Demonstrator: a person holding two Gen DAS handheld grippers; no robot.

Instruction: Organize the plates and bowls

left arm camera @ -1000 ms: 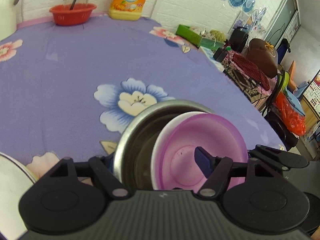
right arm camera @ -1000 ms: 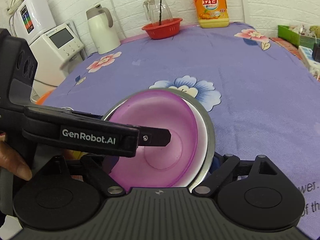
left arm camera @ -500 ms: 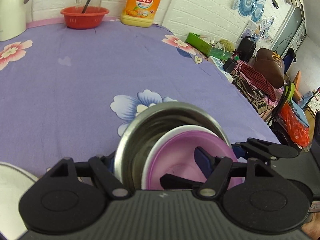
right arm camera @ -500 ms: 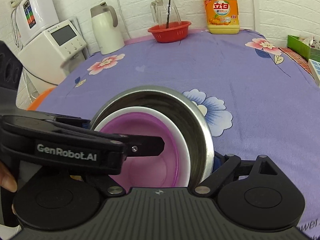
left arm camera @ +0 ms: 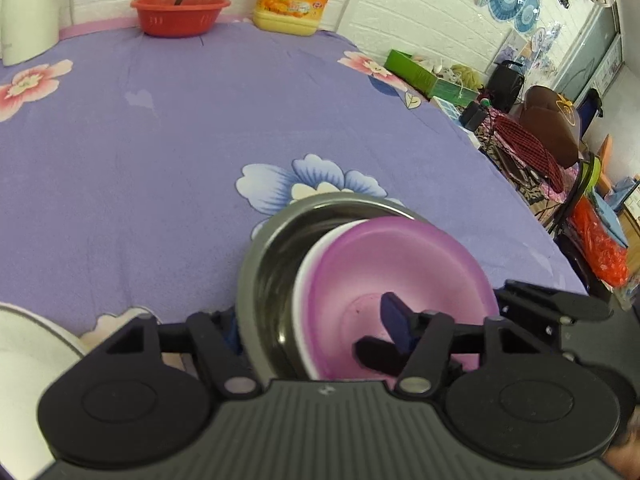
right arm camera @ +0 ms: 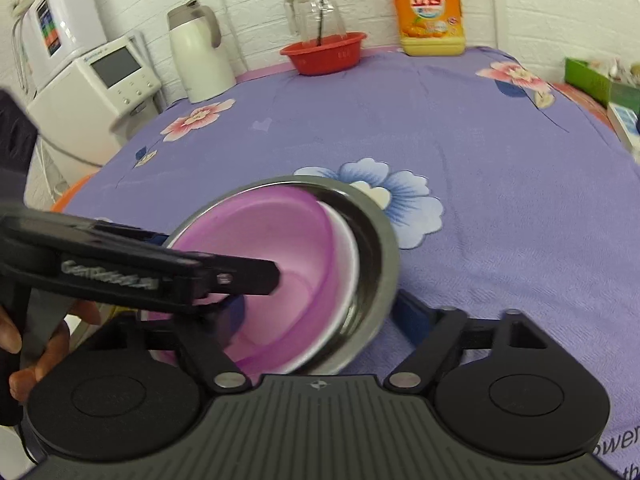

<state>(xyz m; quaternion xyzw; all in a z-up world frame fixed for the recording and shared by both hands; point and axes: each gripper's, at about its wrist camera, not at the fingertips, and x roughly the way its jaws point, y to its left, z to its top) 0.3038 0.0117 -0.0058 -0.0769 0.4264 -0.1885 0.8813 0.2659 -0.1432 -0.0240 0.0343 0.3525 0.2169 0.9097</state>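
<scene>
**Nested bowls held between both tongs, above the purple desk**

Landmark: the steel bowl (left arm camera: 264, 280), tilted on edge, low and central in both wrist views.

Left of the steel bowl, left wrist view: a white plate (left arm camera: 28, 344) lies at the desk (left arm camera: 160, 140) edge, only partly in frame. Left tongs (left arm camera: 316, 326) straddle the steel bowl's near wall: one finger outside its left side, mostly hidden, the other blue pad (left arm camera: 394, 320) inside the pink bowl. Jaws are closing, with the bowl walls between them. Pad contact on the outer side is hidden, so I cannot tell whether they are pressing yet.

Inside the steel bowl: a white bowl (left arm camera: 308, 276), and within that a pink bowl (left arm camera: 400, 264). All three nest together and lean over.

Right side: right tongs (right arm camera: 320, 312) bracket the stack. Its left pad sits inside the pink bowl behind the other tool's finger, its right finger just outside the steel rim. Grip firmness cannot be told.

Far behind the steel bowl: red basket (right arm camera: 324, 54), detergent jug (right arm camera: 428, 4), kettle (right arm camera: 198, 56).

Judgement: the step is carrying or settling the nested stack. The next move likely calls for levelling the stack, then setting it down on the desk, perhaps near the white plate, before releasing.
</scene>
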